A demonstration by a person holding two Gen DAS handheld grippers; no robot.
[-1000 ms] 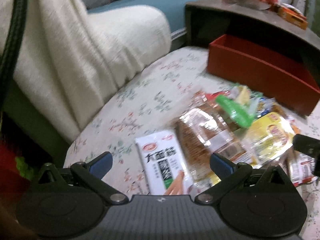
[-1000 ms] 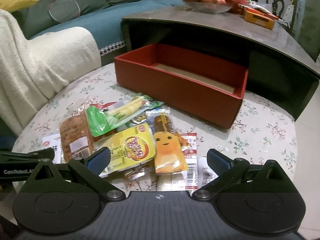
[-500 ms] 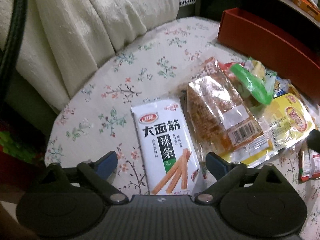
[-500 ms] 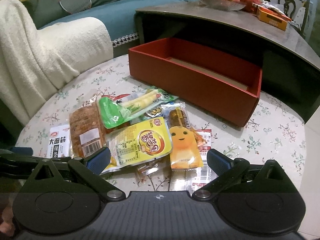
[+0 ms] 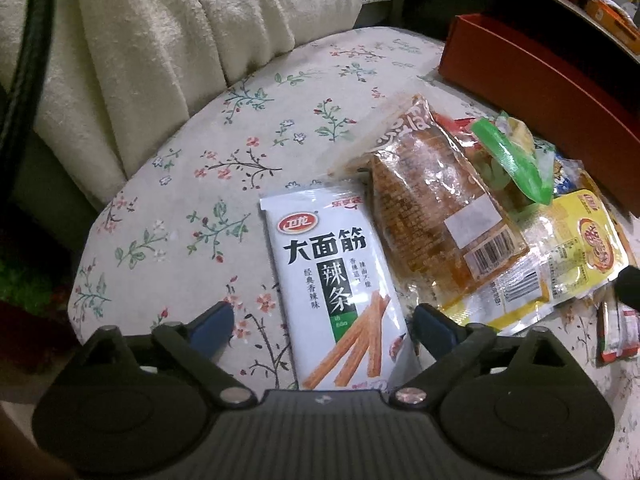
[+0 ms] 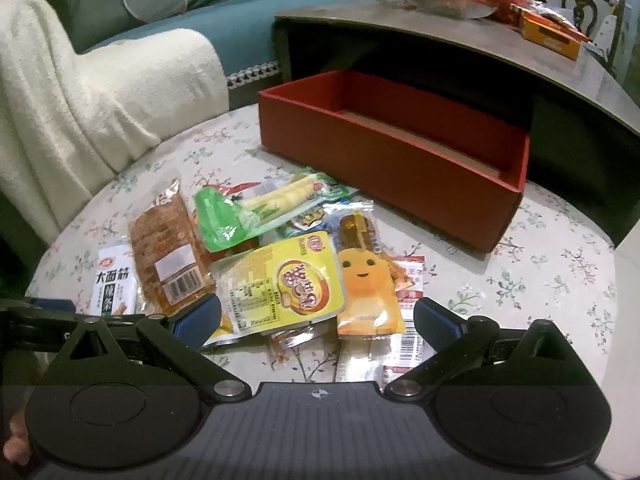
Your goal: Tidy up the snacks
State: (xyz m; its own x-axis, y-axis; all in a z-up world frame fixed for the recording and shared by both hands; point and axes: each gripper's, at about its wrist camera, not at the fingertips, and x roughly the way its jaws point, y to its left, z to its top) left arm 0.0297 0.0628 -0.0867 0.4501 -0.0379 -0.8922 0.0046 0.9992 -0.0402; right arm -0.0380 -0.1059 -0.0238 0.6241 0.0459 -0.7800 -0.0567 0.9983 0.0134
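While its jaws have just been narrowing, left gripper (image 5: 320, 322) straddles white snack packet (image 5: 334, 284) lying on floral table (image 5: 224, 184), pads clear, pitched steeply down | right gripper (image 6: 318, 316) spread, empty, above yellow packet (image 6: 288, 284) | red box (image 6: 400, 160) behind.

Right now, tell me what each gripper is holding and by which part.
Nothing is held. The left gripper has been closing, open astride the white snack packet, pads off it. The right gripper hangs open above the snack pile.
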